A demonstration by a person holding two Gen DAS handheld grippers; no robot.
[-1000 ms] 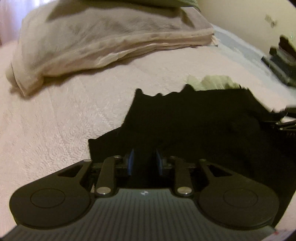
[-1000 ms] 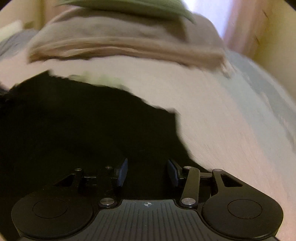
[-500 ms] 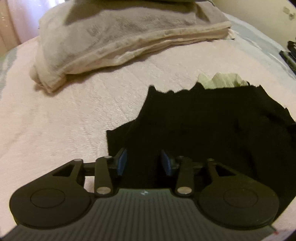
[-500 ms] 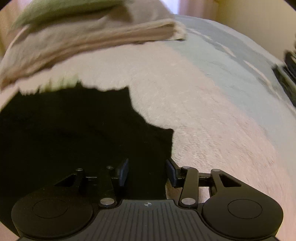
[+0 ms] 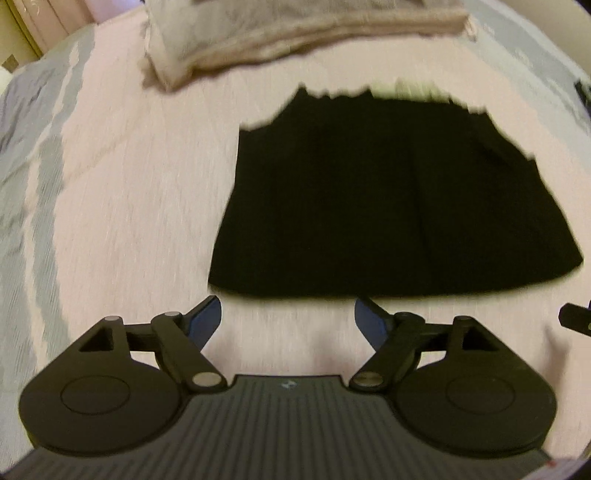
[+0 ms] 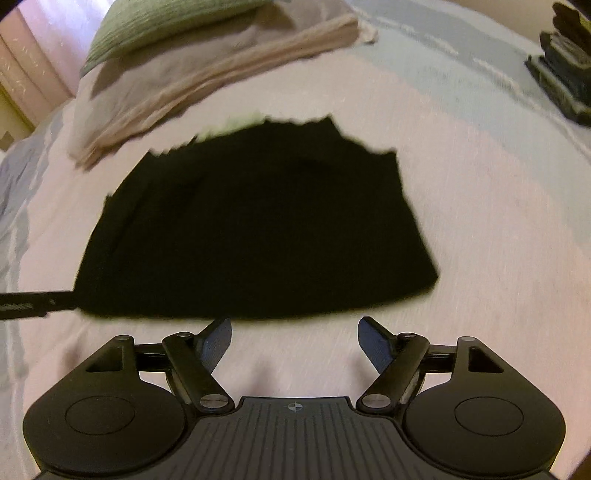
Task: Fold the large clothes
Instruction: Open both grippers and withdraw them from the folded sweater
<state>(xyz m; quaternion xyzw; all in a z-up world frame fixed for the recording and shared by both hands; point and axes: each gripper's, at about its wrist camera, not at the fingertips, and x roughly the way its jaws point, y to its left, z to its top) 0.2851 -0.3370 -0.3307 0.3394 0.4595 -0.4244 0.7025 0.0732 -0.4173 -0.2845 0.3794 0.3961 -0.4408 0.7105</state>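
A black garment [image 5: 399, 199] lies folded flat on the pink bedspread [image 5: 140, 192], and the right wrist view shows the same black garment [image 6: 258, 229] from its other side. My left gripper [image 5: 288, 317] hovers above the bed just short of the garment's near edge, its jaws opening wide with nothing between them. My right gripper [image 6: 295, 336] hangs likewise short of that edge, jaws opening, nothing between them. The tip of the other gripper shows at each view's side edge.
A folded beige blanket [image 5: 295, 37] lies beyond the garment, with a green cushion [image 6: 166, 26] on top. A pale green cloth [image 5: 413, 88] peeks out behind the garment. Dark objects [image 6: 565, 66] sit at the bed's far right.
Both grippers let go of the black garment, opened wide and pulled up and back from it. The garment now lies flat on the bed.
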